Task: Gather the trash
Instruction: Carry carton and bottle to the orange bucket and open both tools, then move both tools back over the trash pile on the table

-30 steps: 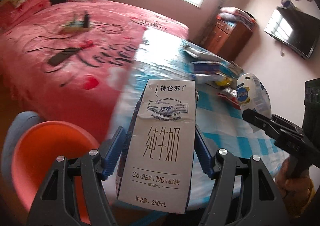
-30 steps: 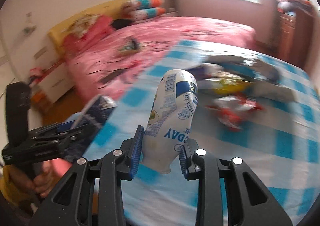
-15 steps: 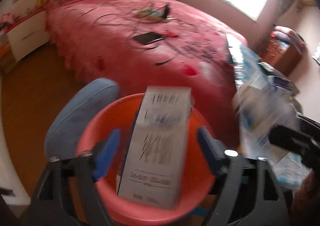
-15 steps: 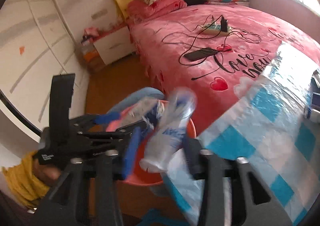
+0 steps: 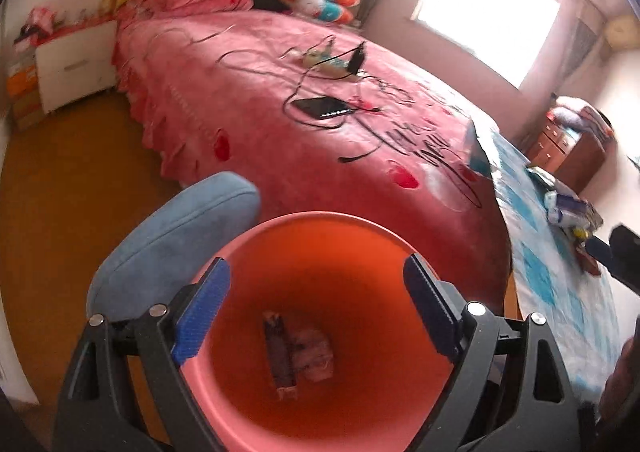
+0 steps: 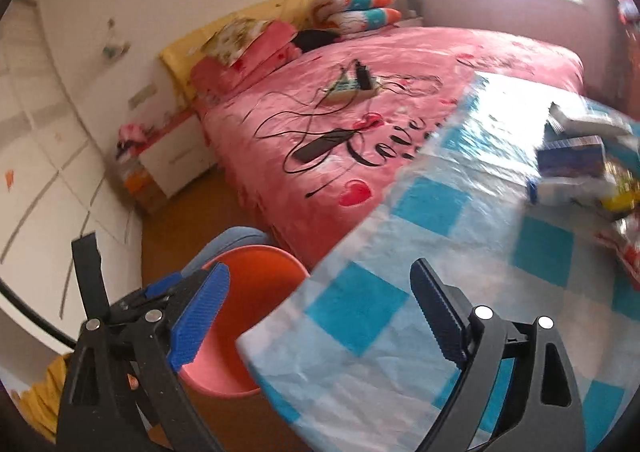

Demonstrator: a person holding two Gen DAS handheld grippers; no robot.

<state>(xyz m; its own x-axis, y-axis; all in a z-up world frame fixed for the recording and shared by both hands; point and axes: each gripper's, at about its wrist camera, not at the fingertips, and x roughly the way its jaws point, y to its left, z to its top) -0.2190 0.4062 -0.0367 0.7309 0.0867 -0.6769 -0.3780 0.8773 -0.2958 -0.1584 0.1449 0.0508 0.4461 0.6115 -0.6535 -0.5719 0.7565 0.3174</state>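
Observation:
My left gripper [image 5: 316, 264] hangs open right over the round orange bin [image 5: 256, 244], nothing between its blue pads. A milk carton [image 5: 280, 356] lies at the bottom of the bin, a paler crumpled piece [image 5: 318, 352] beside it. My right gripper [image 6: 320, 268] is over the corner of the blue-checked table [image 6: 360, 308]; its jaws are opening and hold nothing. The bin [image 6: 256, 276] stands on the floor just left of that corner. More trash [image 6: 572, 163], boxes and wrappers, lies on the far right of the table.
A blue cushioned stool [image 5: 172, 236] touches the bin's left side. Behind stands a pink bed [image 5: 260, 123] with a phone [image 5: 320, 107] and cables on it. A white nightstand [image 5: 72, 67] is at the far left, a wooden dresser [image 5: 568, 151] at the far right.
Both grippers swung left from the table to the bin and opened. The milk carton left my left gripper and lies in the bin; the white bottle is gone from my right gripper.

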